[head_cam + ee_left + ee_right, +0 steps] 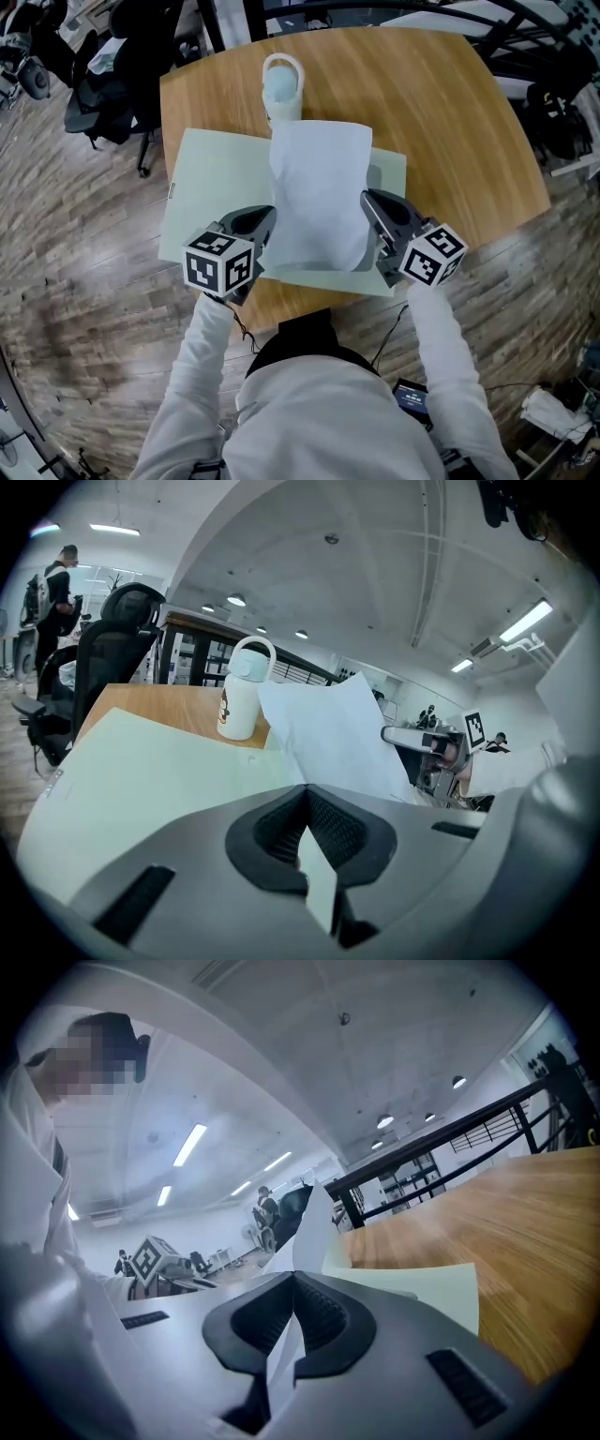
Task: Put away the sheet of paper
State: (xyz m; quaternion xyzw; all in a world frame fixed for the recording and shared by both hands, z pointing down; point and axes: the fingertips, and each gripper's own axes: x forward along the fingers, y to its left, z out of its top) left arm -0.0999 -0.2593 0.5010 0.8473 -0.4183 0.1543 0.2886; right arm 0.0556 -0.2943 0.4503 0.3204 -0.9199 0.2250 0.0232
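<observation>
Sheet of paper [319,187] pinched at both near corners, over the folder [211,187]

The wooden tabletop [450,112] carries the pale green folder, lying flat; my sheet bows up over it, long axis running away from me toward the white flask [282,89]; my left tongs [264,223] and right tongs [367,202] each clamp a near corner, equally close; an office chair [103,84] stands beyond.

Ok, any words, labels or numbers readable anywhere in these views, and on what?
No readable words or numbers anywhere.
Marker cubes: black-and-white square patterns, no letters.
Bottle: small cartoon print, no legible text.
Green folder: tiny mark at its left edge, too small to read.
Sheet of paper: blank where it shows.
</observation>
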